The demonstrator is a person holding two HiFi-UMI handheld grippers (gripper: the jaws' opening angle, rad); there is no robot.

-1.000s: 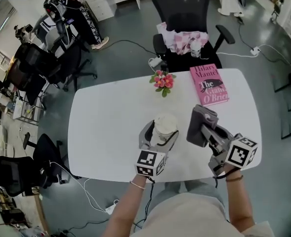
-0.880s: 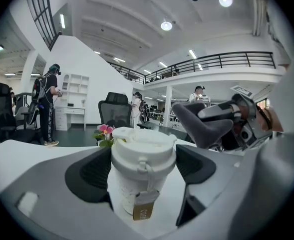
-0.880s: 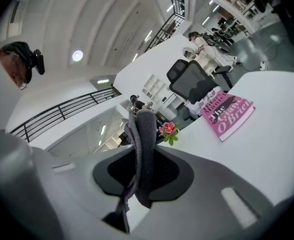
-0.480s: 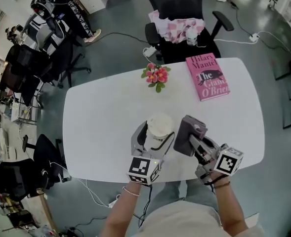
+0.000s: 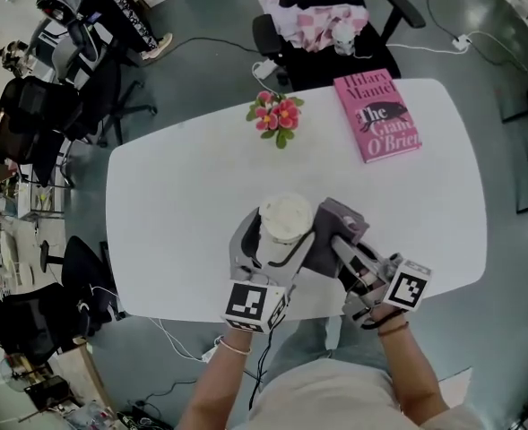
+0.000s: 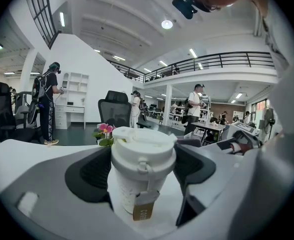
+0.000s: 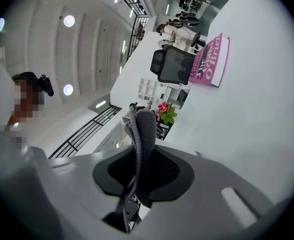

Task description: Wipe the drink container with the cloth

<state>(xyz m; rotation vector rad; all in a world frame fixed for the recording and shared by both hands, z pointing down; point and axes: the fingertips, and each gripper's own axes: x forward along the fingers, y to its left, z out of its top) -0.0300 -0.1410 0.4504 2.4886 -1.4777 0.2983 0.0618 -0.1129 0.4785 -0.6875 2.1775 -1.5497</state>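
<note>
Down near the front edge of the white table [image 5: 174,195], the left gripper [image 5: 280,231] had its 2 jaws clamped on the drink container [image 5: 286,215], a white cup with a white lid. In the left gripper view the dark pads of the left gripper [image 6: 144,171] pressed on either side of the drink container [image 6: 143,156], upright between them, a small tan tag hanging at its front. Just to its right, the right gripper [image 5: 337,243] was closed on the cloth [image 5: 328,228], a grey folded piece held right beside the cup's side; whether it actually touched could not be told. In the right gripper view the right gripper [image 7: 143,176] pinched the cloth [image 7: 144,134] tight, with the fabric standing up out of the jaws. Well apart, at the far side of the table, lay a pink book [image 5: 377,117] and a small bunch of pink flowers [image 5: 275,115], with a black chair [image 5: 310,38] beyond them.
</note>
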